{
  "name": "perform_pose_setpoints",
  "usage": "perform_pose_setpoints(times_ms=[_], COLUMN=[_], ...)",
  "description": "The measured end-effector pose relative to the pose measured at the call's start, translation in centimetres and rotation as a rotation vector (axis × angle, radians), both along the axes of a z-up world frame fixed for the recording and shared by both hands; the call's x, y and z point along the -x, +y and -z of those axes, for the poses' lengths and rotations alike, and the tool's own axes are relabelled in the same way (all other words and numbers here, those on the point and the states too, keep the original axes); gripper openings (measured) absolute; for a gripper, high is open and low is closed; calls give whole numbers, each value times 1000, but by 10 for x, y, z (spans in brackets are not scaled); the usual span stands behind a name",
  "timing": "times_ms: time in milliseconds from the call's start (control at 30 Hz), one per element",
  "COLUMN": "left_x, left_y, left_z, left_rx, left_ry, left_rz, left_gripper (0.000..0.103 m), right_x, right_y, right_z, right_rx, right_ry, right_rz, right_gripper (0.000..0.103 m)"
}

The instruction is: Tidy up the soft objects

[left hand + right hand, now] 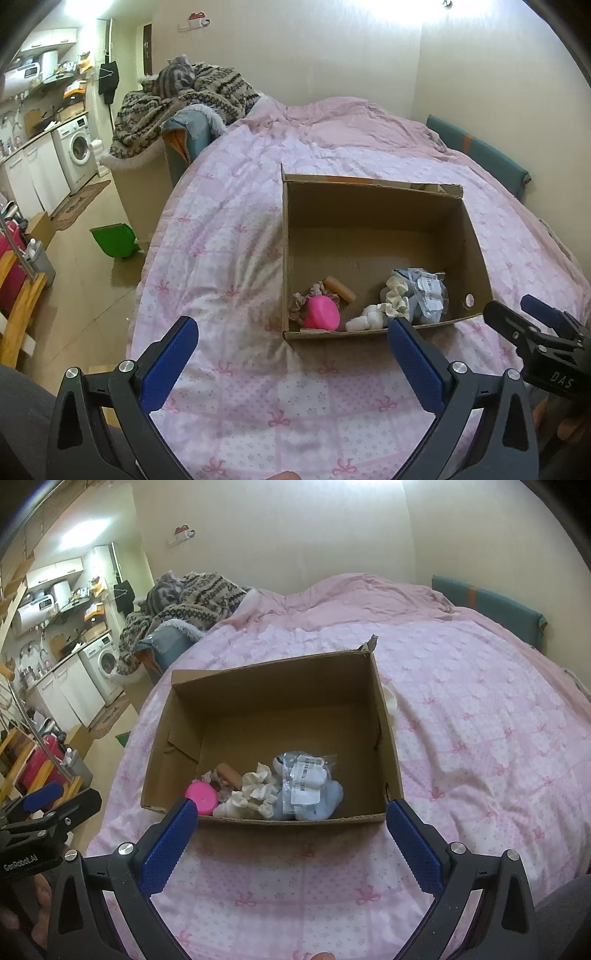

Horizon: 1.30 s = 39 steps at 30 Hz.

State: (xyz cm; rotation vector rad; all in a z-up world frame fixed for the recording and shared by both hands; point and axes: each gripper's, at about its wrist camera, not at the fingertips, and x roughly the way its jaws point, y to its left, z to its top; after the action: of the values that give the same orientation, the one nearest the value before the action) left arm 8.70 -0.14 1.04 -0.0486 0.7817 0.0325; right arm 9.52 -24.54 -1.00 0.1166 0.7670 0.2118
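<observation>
An open cardboard box [373, 221] [280, 686] sits on the pink bedspread. Along its near wall lie a pink round toy [321, 313] [201, 796], a tan roll [339, 288] [229, 773], a cream scrunchie [397, 295] [260, 786], a small white plush [367, 320] and a blue plush in a clear bag [428, 295] [308, 788]. My left gripper [293, 328] hangs open just before the box's near edge, nothing between its fingers. My right gripper [291, 812] is open and empty in the same way; it also shows at the right edge of the left wrist view [517, 314].
The bedspread [236, 258] [480, 738] spreads all around the box. A white soft thing [390, 701] peeks out behind the box's right wall. Patterned blankets [184, 99] pile on a chair beyond the bed. A green dustpan [114, 240] lies on the floor at left.
</observation>
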Motion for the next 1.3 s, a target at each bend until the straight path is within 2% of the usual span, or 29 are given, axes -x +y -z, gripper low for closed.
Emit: perform_pose_setpoints(times_ms=[1300], left_x=[-1], left_y=[4], left_z=[2], left_rx=[21], left_ry=[20], left_rz=[-12], left_gripper=[102], right_x=[-2], right_y=[0], right_z=[2], right_rx=[14], right_ry=[6], right_rz=[-3], right_gripper=[103])
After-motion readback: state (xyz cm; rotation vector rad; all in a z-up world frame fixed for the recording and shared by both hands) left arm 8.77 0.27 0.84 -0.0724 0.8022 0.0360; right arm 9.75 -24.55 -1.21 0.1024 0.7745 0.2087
